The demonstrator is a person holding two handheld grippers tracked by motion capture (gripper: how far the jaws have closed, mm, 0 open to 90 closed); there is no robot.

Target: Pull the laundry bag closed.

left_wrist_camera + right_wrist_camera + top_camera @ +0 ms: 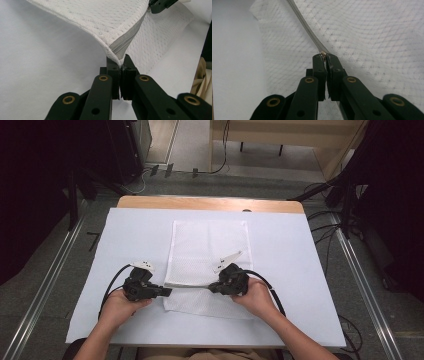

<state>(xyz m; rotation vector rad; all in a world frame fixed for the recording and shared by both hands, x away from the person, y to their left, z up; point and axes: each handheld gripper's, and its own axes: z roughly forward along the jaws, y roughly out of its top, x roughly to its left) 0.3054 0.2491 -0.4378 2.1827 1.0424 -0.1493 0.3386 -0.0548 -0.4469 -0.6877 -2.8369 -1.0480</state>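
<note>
A white mesh bag [209,251] with a grey zipper [126,40] lies flat in the middle of the table. My left gripper [167,291] is at the bag's front left corner, and its jaws are shut on the end of the zipper [121,61], lifting that corner a little. My right gripper [212,287] faces it from the right along the same front edge. Its jaws are shut on the small metal zipper pull [323,53]. The zipper [305,23] runs away from the pull across the mesh. The right gripper's tip [160,5] also shows at the top of the left gripper view.
A white sheet [125,245] covers the wooden table [210,203], with bare sheet on both sides of the bag. Cables [330,232] trail on the floor at the right, and metal rails run along both sides of the table.
</note>
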